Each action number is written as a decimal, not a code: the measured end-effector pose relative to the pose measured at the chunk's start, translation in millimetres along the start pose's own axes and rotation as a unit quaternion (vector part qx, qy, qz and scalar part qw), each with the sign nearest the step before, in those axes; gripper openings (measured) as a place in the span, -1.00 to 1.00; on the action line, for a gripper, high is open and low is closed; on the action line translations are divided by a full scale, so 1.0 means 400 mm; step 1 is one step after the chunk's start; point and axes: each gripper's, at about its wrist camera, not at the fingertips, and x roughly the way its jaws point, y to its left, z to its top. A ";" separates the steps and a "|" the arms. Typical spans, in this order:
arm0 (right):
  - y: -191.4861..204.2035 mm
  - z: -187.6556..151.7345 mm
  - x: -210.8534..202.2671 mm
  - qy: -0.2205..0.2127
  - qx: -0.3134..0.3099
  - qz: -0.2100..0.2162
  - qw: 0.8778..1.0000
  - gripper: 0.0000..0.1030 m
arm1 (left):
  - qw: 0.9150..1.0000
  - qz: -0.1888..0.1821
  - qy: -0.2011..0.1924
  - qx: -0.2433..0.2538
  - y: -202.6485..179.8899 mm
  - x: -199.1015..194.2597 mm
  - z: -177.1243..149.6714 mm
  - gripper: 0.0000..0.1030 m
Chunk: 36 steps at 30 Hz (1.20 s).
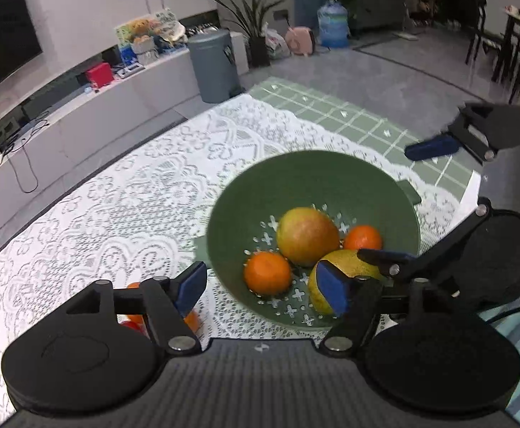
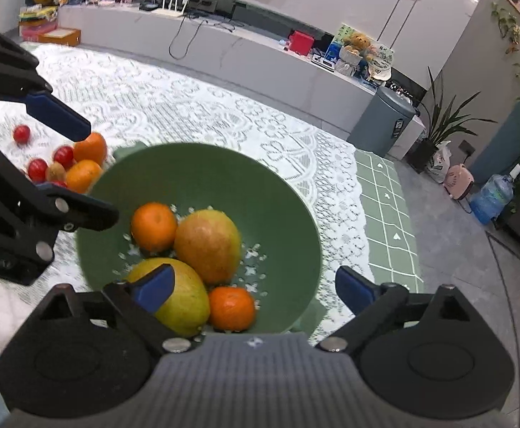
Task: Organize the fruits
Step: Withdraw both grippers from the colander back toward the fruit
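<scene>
**Both grippers empty above the colander**

The left gripper (image 1: 265, 287) and right gripper (image 2: 256, 287) hung with jaws spread wide, nothing between them. The green colander (image 2: 277, 192) sat on the lace tablecloth (image 2: 195, 107), holding two mangoes and two tangerines. Judged: mid-sort. Next, fetch the loose fruit pile (image 2: 81, 164) beside its rim.

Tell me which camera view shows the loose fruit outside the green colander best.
The right wrist view. There the loose fruit lies in plain sight left of the green colander: oranges and small red fruits on the lace cloth. The left wrist view shows only orange and red slivers behind the left gripper's finger.
</scene>
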 end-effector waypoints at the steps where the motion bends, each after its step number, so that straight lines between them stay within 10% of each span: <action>1: 0.004 0.002 -0.008 -0.002 0.007 0.003 1.000 0.87 | 1.000 0.000 -0.004 -0.006 0.010 -0.009 -0.004 0.64; 31: 0.320 0.059 -0.085 -0.044 0.124 0.215 0.968 0.92 | 0.973 0.039 -0.075 -0.216 0.309 -0.194 -0.237 0.87; 36: 0.366 0.058 -0.078 -0.058 0.111 0.194 0.973 0.92 | 0.969 0.049 -0.075 -0.229 0.323 -0.196 -0.288 0.87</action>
